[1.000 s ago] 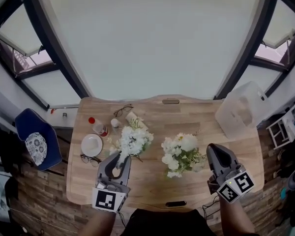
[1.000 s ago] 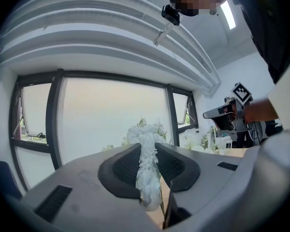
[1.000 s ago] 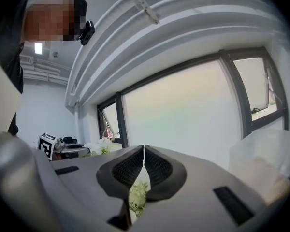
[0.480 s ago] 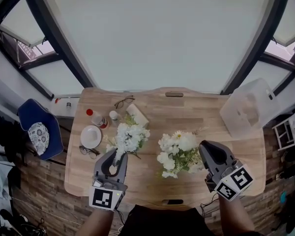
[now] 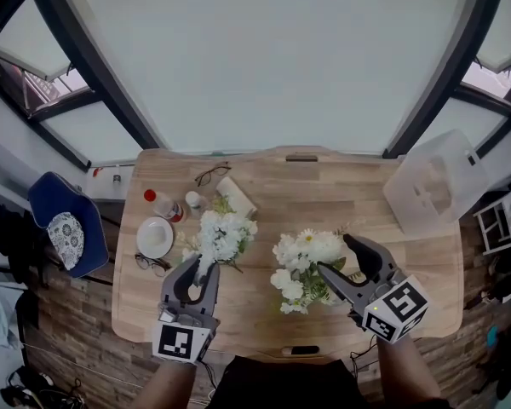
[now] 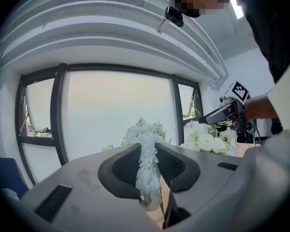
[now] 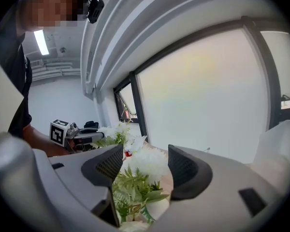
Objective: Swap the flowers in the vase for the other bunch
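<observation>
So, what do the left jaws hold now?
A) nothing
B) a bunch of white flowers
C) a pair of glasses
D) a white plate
B: in the left gripper view, the jaws of the left gripper are closed on the white bunch, which runs up between them.

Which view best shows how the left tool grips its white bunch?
Left gripper view: the white bunch sits pinched in the left tool. Head view shows it only from above; right gripper view shows it small and distant.
</observation>
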Tool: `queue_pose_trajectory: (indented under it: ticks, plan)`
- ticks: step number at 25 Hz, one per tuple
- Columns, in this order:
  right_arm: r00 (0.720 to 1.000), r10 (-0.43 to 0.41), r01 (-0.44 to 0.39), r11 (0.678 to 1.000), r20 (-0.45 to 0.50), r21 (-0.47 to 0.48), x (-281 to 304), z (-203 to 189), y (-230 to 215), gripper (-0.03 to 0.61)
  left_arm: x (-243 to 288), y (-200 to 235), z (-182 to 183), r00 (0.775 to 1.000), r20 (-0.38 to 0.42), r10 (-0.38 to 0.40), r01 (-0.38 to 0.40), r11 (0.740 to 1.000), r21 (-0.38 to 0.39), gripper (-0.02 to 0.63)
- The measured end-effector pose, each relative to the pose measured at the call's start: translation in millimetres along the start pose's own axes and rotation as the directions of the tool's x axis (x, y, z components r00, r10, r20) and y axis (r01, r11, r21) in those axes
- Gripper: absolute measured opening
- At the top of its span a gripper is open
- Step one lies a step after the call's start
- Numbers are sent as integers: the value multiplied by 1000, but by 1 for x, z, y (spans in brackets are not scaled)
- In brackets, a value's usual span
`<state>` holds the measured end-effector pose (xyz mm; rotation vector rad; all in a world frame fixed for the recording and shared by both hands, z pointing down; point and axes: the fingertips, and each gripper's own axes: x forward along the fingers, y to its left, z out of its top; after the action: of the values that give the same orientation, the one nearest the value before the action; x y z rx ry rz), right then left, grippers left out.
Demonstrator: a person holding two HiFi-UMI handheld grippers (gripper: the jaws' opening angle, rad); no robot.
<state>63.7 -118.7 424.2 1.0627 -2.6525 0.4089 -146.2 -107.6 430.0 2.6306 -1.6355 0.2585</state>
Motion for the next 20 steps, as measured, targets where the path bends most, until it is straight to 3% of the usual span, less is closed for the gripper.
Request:
queue_pose_trajectory:
  ticks: [9, 17, 20]
  plan:
    - [997, -29, 27, 999, -77, -21, 17, -21, -5, 301, 5, 1, -8, 1000, -12, -20, 20, 1000, -7, 84]
    - [995, -70, 69, 997, -75, -19, 27, -22, -14, 291, 7, 0, -13, 999, -29, -37, 37, 999, -11, 84]
    - [992, -109, 109, 994, -56, -11, 23, -21, -21, 146, 7, -1, -14, 999, -32, -36, 35, 999, -15, 84]
